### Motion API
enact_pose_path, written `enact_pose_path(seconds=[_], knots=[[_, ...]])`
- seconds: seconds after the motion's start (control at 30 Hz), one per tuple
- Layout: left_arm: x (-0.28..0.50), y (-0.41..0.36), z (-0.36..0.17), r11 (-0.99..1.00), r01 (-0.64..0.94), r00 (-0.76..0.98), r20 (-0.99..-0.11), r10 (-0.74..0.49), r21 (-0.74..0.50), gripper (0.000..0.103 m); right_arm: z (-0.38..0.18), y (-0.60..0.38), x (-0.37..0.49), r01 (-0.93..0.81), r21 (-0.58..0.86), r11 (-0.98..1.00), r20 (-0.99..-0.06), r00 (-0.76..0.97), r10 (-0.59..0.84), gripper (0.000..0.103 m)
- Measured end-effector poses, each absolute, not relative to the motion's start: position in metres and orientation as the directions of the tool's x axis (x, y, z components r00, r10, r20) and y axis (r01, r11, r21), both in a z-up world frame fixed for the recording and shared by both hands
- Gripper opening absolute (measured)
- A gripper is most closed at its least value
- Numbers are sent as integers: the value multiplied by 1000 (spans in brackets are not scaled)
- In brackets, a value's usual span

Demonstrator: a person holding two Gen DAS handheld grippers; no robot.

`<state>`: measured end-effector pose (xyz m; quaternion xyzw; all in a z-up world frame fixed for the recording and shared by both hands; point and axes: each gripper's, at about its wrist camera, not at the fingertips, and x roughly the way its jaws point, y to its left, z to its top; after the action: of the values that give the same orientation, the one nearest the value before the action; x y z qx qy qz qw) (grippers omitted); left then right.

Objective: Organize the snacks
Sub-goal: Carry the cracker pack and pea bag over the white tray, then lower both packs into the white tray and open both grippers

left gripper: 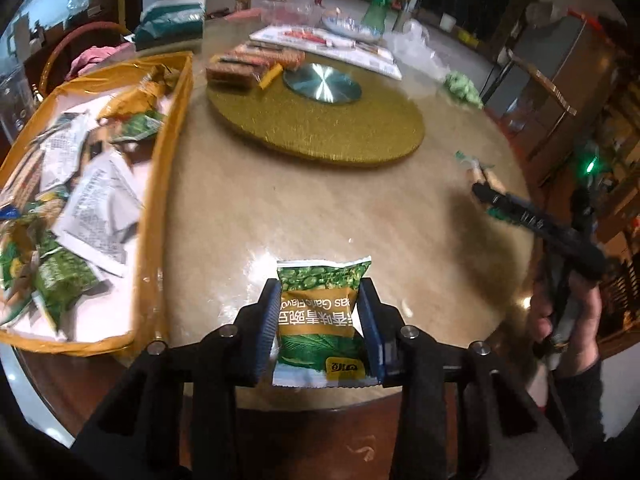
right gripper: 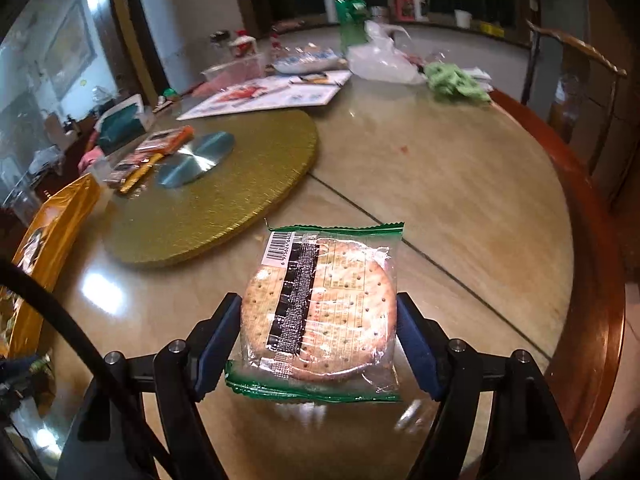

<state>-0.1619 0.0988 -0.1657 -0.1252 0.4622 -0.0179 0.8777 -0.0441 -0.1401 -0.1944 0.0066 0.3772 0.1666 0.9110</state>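
While both grippers sit low over the table (right gripper: 460, 184), each has a packet:
left gripper (left gripper: 320, 312): clamped on green pea packet (left gripper: 322, 312), pads pressing its two sides, packet lying lengthwise between the fingers
right gripper (right gripper: 318, 320): clamped on biscuit packet (right gripper: 320, 312), barcode end pointing far
yellow tray (left gripper: 170, 184): left of the pea packet, near, full of snack packets
gold turntable (left gripper: 320, 128): far side, wafer packs (left gripper: 252, 66) on it

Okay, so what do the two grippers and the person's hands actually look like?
Both the left gripper and the right gripper have black angular frames with silver round bolt heads and ribbed dark-blue finger pads. A black cable curves past the right one. The person's right hand is bare, with a dark sleeve at the wrist.
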Motion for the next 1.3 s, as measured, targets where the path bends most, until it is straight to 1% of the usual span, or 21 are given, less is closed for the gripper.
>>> enact_pose_path(seconds=[0.07, 0.1, 0.13, 0.23, 0.37, 0.43, 0.5, 0.6, 0.73, 0.83, 0.9, 0.97, 1.07, 1.2, 1.27, 1.3], knots=[[-170, 110, -150, 961, -94, 610, -778, -150, -259, 41, -192, -137, -47, -312, 184, 932, -680, 645, 349, 76], [-173, 117, -144, 959, -105, 626, -767, -143, -264, 41, -190, -133, -49, -336, 237, 912, -668, 625, 404, 76], [-177, 129, -134, 954, -132, 648, -752, -124, -271, 41, -187, -127, -53, -362, 261, 895, -658, 611, 439, 76], [-186, 157, -119, 941, -189, 685, -724, -78, -280, 41, -169, -88, -70, -475, 247, 844, -615, 596, 516, 76], [-196, 206, -106, 911, -291, 719, -695, 7, -292, 41, -145, -26, -80, -629, 332, 703, -578, 453, 678, 76], [-197, 231, -105, 892, -345, 717, -695, 51, -291, 41, -135, 0, -80, -671, 347, 655, -567, 406, 717, 76], [-197, 251, -106, 876, -368, 722, -689, 58, -312, 41, -127, 31, -79, -705, 366, 608, -567, 349, 746, 76], [-186, 277, -108, 863, -393, 718, -692, 73, -317, 41, -118, 75, -76, -740, 353, 572, -589, 299, 750, 76], [-172, 295, -118, 860, -407, 711, -697, 86, -308, 41, -114, 136, -75, -791, 294, 536, -637, 256, 727, 76], [-159, 306, -136, 855, -446, 664, -738, 118, -265, 41, -118, 171, -70, -810, 252, 530, -664, 254, 703, 76], [-160, 311, -142, 858, -444, 654, -748, 113, -259, 41, -128, 195, -61, -809, 249, 532, -689, 238, 684, 76], [-164, 316, -145, 854, -445, 655, -748, 107, -268, 41, -136, 208, -57, -811, 247, 530, -703, 227, 674, 76], [-168, 323, -147, 850, -451, 646, -756, 102, -271, 41, -144, 218, -57, -811, 208, 547, -714, 257, 652, 76], [-170, 322, -148, 850, -449, 648, -755, 100, -274, 42, -153, 220, -56, -803, 258, 537, -726, 206, 656, 77], [-169, 319, -149, 853, -448, 641, -761, 96, -269, 50, -156, 219, -56, -803, 273, 530, -731, 185, 657, 77], [-170, 318, -149, 850, -450, 641, -762, 94, -274, 62, -155, 218, -55, -801, 278, 530, -732, 180, 657, 77]])
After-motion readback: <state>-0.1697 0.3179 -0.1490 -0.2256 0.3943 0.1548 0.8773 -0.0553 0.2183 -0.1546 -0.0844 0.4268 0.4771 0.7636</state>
